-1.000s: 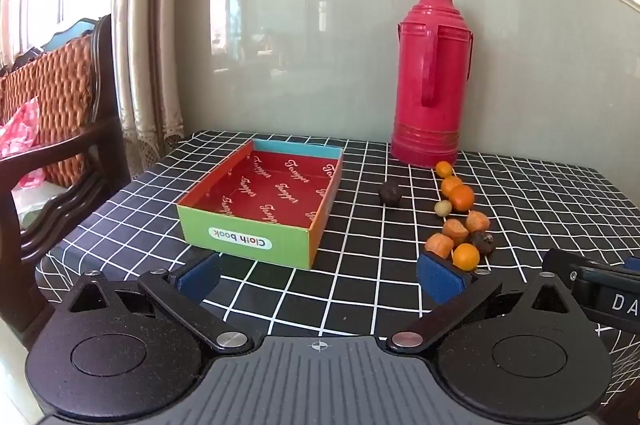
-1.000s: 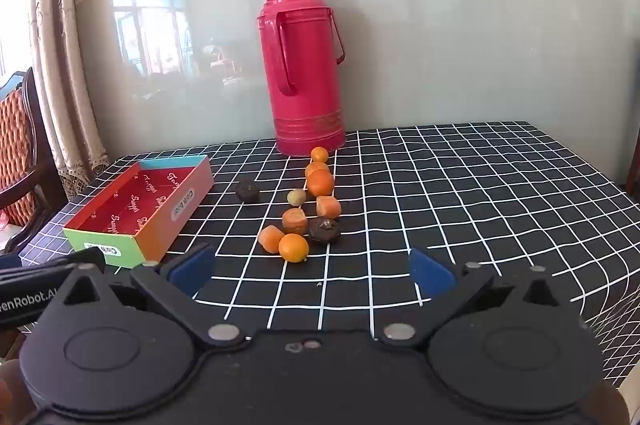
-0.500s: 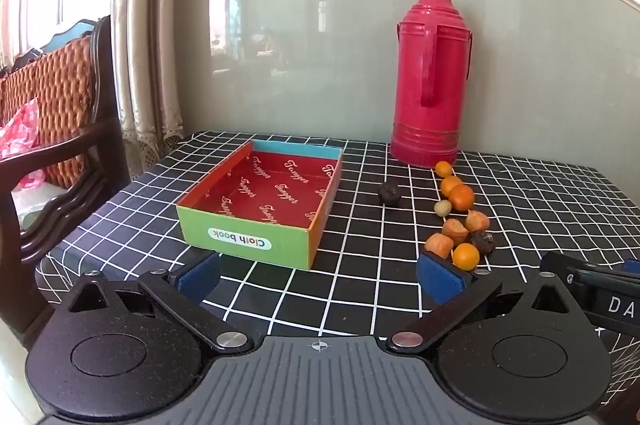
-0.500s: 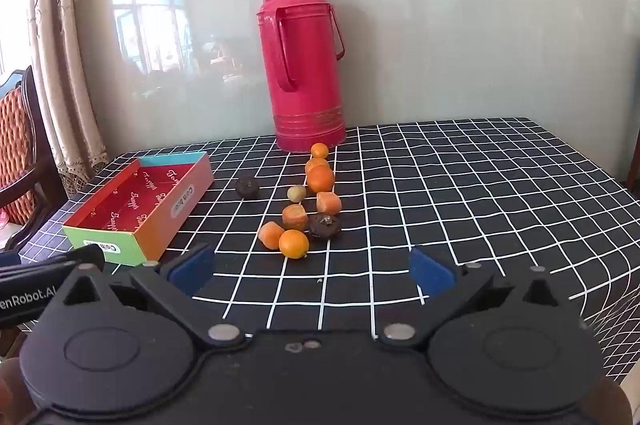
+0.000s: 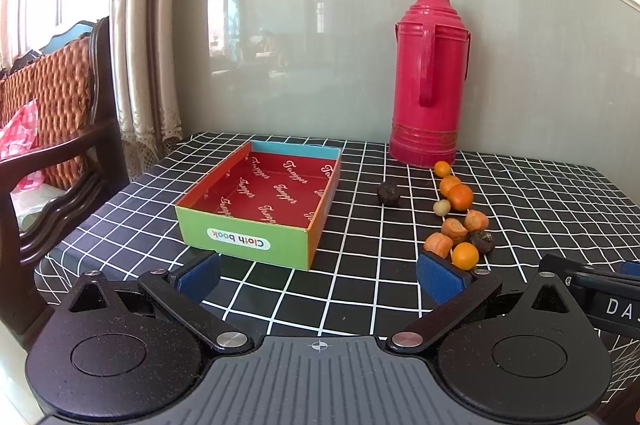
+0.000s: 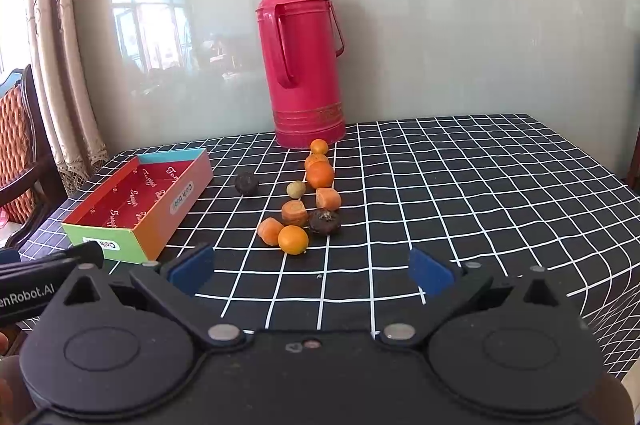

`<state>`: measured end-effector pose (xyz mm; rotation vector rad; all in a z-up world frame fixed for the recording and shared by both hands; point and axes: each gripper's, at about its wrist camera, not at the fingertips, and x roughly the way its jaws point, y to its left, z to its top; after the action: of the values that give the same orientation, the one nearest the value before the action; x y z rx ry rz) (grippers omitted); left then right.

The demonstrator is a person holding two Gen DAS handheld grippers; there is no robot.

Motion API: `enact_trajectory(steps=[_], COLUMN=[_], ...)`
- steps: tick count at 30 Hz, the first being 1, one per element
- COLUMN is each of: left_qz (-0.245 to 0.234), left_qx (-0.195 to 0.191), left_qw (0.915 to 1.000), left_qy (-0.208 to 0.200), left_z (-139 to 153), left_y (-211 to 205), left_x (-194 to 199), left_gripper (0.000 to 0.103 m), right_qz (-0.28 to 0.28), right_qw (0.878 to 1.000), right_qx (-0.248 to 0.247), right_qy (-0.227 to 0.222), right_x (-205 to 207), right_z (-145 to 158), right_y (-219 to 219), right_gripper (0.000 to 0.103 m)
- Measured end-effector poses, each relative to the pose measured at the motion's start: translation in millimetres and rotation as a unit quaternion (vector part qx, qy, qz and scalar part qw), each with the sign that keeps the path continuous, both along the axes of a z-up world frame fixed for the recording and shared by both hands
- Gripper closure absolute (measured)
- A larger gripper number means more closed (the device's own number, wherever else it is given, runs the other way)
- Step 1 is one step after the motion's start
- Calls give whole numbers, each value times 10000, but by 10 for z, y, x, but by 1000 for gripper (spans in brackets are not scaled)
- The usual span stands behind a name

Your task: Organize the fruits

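Note:
Several small fruits lie in a loose line on the black checked tablecloth: a near orange, orange chunks, a dark wrinkled fruit, a pale green one, and a lone dark fruit. An empty open box with a red inside stands to their left. My left gripper is open and empty, in front of the box. My right gripper is open and empty, just before the near orange.
A tall red thermos stands at the back against the glass wall. A wooden chair and curtains are off the table's left edge. The table's right edge drops away.
The right gripper has crept slightly forward toward the fruits. The left gripper has barely moved.

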<state>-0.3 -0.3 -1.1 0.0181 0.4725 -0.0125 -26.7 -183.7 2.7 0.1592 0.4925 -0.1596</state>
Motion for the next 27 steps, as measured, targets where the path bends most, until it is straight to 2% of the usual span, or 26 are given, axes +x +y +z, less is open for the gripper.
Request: enact_trajectory(steps=[27], left_qz=[-72], left_qx=[38], left_qw=[10000], left_qy=[-36], left_z=[7], left_y=[-36], left_x=[-3], left_gripper=[0], right_qz=[-4], right_qw=[10000], right_qx=[20], right_qy=[37], right_x=[13], right_z=[-18], right_y=[-1], right_gripper=[5])
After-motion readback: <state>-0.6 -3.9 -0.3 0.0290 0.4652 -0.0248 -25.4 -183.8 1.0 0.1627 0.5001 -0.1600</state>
